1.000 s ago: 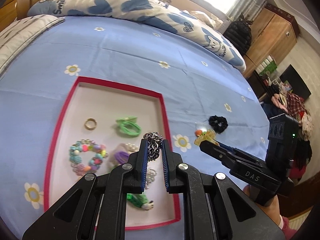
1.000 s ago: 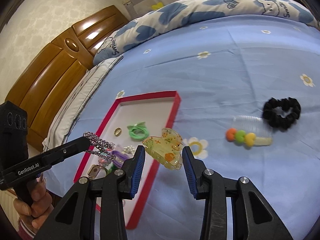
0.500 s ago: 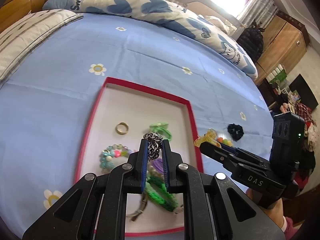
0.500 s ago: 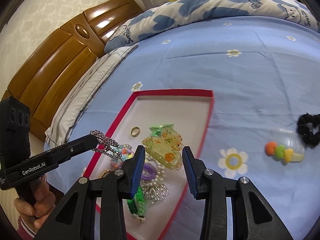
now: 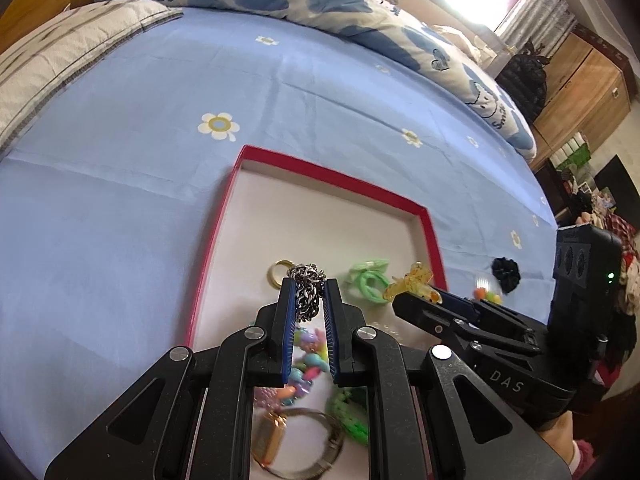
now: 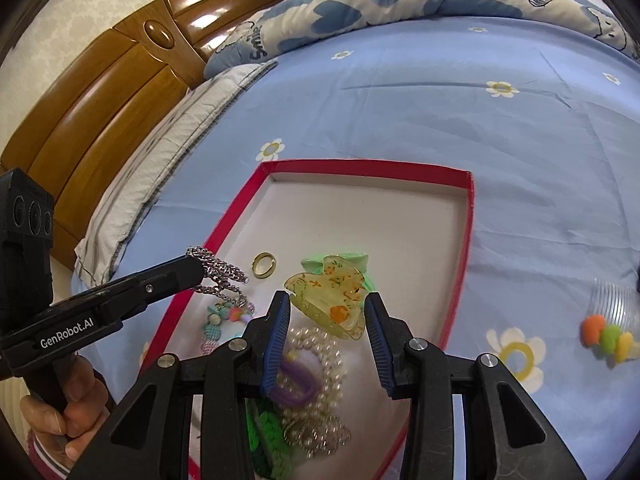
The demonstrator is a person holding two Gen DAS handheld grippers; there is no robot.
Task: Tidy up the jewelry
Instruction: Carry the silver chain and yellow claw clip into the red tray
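Your left gripper (image 5: 307,294) has its fingers (image 5: 289,312) nearly closed, clenched on a silver chain (image 5: 306,290) that bunches between the blue pads and hangs above the red-edged tray (image 5: 224,216) on the bed (image 5: 120,152). Just beyond the chain, a gold ring (image 5: 279,270) lies on the tray floor, with a green hair tie (image 5: 370,280) to its right. Your right gripper (image 6: 326,312) has its fingers (image 6: 276,332) set wider, grasping a yellow hair claw (image 6: 330,296) by its two sides over the tray's contents, above a pearl strand (image 6: 316,348). Outside the tray to the right, a clear comb with coloured balls (image 6: 608,320) rests on the sheet.
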